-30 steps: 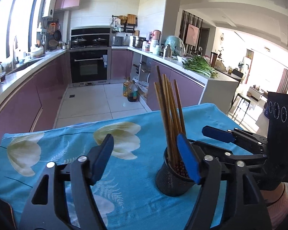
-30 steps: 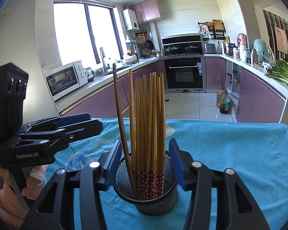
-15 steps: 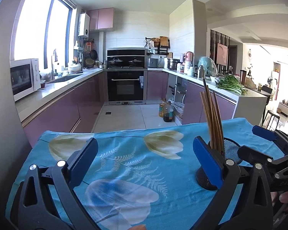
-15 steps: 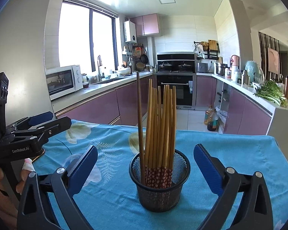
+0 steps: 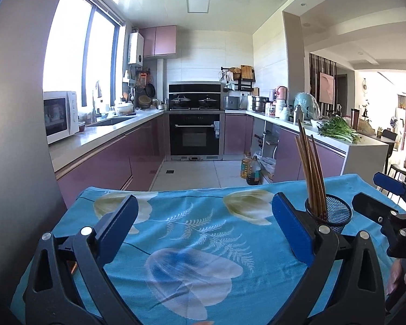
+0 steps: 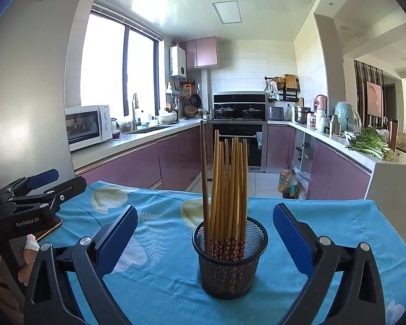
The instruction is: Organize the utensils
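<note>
Mesh holder (image 6: 229,257) of chopsticks (image 6: 227,189) stood upright on the blue-clothed table (image 6: 324,224), centred ahead of the right hand-held gripper (image 6: 204,233), fingers spread wide and apart from it, left hand-held gripper (image 5: 203,223) likewise spread, holding nothing, holder to its right

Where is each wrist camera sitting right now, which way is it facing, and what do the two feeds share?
Left wrist: on the left gripper, facing the kitchen across the blue tablecloth; its own open fingers show, with the right gripper at right.
Right wrist: on the right gripper, facing the mesh holder of chopsticks; open fingers show, left gripper at left.
Shared: holder, chopsticks, tablecloth, oven.
</note>
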Demonstrator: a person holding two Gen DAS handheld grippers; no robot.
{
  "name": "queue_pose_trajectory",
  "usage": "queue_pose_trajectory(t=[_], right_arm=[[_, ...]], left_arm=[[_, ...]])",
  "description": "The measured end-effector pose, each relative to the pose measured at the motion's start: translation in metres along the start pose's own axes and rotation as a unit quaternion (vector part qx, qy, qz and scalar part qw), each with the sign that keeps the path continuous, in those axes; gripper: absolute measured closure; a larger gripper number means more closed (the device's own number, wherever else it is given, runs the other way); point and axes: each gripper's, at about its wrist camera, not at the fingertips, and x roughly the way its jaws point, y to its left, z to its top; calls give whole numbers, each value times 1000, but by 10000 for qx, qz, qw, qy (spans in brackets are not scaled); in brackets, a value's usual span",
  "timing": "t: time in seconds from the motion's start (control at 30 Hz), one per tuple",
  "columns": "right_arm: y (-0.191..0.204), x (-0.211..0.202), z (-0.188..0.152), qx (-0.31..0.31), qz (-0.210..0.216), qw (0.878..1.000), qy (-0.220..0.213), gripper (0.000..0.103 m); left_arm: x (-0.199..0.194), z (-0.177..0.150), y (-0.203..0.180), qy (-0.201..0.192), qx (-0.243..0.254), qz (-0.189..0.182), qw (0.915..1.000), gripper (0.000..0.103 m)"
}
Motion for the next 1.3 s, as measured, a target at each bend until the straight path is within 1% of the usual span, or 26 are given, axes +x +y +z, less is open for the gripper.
queue_pose_trajectory(t=[0.3, 0.6, 1.3], right_arm=[[1, -7, -1, -11, -75, 9998, -158, 6], [7, -11, 0, -54, -130, 9996, -257, 6], [9, -14, 1, -58, -240, 9989, -389, 6]], left_arm=[[-16, 1, 2, -225, -44, 101, 9997, 6], [-23, 1, 2, -335, -81, 128, 9993, 6], [-25, 2, 4, -309, -95, 141, 9994, 6]])
